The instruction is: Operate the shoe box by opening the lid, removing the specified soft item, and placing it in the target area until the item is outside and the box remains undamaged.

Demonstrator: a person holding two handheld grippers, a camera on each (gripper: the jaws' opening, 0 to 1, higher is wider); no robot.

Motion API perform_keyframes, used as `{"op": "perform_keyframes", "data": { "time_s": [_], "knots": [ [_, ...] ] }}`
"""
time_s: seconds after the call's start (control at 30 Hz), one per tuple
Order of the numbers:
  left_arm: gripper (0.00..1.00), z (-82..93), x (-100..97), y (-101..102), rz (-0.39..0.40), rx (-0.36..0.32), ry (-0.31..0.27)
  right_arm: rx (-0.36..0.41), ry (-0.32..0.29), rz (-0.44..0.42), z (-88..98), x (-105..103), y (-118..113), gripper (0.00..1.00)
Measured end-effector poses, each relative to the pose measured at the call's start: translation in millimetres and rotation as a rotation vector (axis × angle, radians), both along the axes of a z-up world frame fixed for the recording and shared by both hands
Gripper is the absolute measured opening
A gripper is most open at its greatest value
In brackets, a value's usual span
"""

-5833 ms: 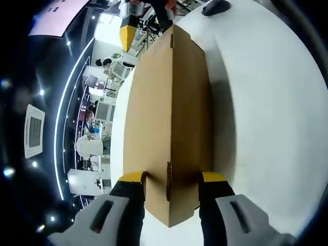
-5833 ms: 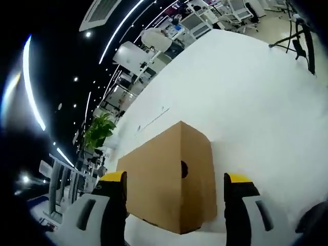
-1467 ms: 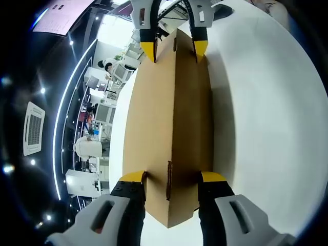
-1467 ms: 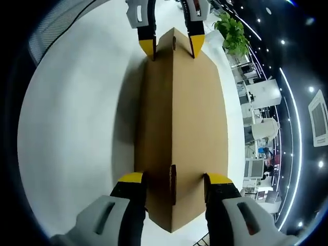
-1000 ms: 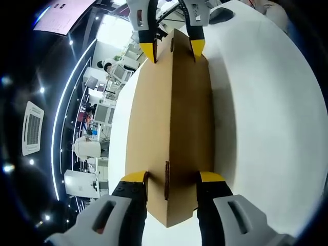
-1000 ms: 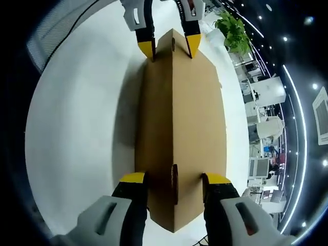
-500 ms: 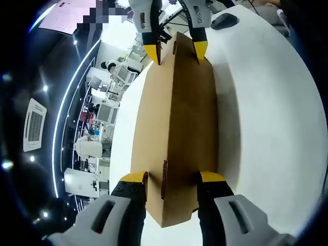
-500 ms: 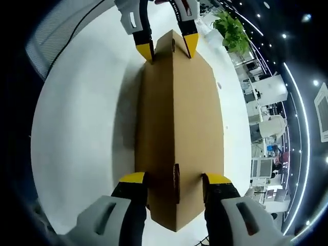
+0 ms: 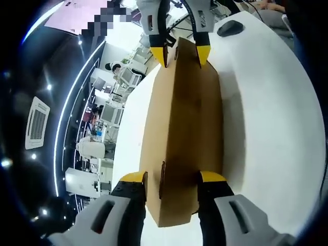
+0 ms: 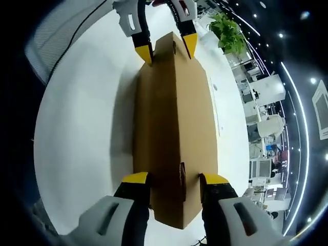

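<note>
A closed brown cardboard shoe box (image 9: 182,118) stretches away from me over the white table (image 9: 266,128), one long edge turned toward the camera. My left gripper (image 9: 173,178) is shut on its near end, a yellow-tipped jaw on each side. At the far end my right gripper (image 9: 182,51) clamps the other end. In the right gripper view the same box (image 10: 174,107) runs from my right gripper (image 10: 175,179), shut on the near end, to my left gripper (image 10: 166,47) at the far end. The lid is shut and nothing inside shows.
A dark rounded object (image 9: 230,28) lies on the table beyond the box's far end. A green potted plant (image 10: 227,32) stands past the table edge. Desks and monitors (image 9: 110,110) fill the room beside the table.
Both grippers keep their hold on the box ends. The box and both views have tilted a little, so its sides show at a slightly different angle.
</note>
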State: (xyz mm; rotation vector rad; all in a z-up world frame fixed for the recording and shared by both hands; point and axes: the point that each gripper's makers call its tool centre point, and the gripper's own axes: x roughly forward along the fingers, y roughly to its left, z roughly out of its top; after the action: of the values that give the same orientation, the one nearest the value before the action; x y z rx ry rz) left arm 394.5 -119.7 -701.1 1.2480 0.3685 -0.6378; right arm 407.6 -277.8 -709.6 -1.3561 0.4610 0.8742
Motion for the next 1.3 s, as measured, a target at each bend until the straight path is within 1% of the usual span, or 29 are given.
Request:
{"op": "perform_keyframes", "data": {
  "time_s": [0.1,0.17,0.3,0.57,0.63,0.67,0.77,0.9,1.03,1.3],
  "knots": [
    [0.39,4.8,2.6,-1,0.004,-0.01,-0.007,0.004,-0.015,-0.006,4.5,3,-1,0.35],
    [0.39,9.9,4.4,-2,0.002,-0.013,-0.018,0.02,-0.025,-0.014,10.3,5,0,0.34],
    [0.38,15.6,7.4,-4,-0.006,-0.014,-0.036,0.029,-0.041,-0.015,16.0,10,2,0.34],
    [0.37,18.8,13.0,-5,-0.004,-0.016,-0.045,0.039,-0.073,-0.014,23.8,14,2,0.36],
    [0.35,19.3,15.7,-5,-0.013,-0.011,-0.053,0.037,-0.087,-0.002,26.4,14,2,0.33],
    [0.33,19.0,17.0,-5,-0.018,-0.004,-0.055,0.034,-0.084,0.003,26.0,13,3,0.31],
    [0.33,20.3,18.4,-5,-0.017,-0.003,-0.054,0.032,-0.096,0.011,27.6,14,4,0.31],
    [0.33,21.8,18.5,-4,-0.021,0.0,-0.046,0.04,-0.096,0.005,29.0,14,4,0.3],
    [0.32,21.5,17.7,-4,-0.042,0.009,-0.041,0.045,-0.085,-0.005,29.6,12,4,0.3],
    [0.32,29.2,22.5,-2,-0.062,0.01,-0.036,0.056,-0.066,-0.02,39.0,11,7,0.29]
  ]
}}
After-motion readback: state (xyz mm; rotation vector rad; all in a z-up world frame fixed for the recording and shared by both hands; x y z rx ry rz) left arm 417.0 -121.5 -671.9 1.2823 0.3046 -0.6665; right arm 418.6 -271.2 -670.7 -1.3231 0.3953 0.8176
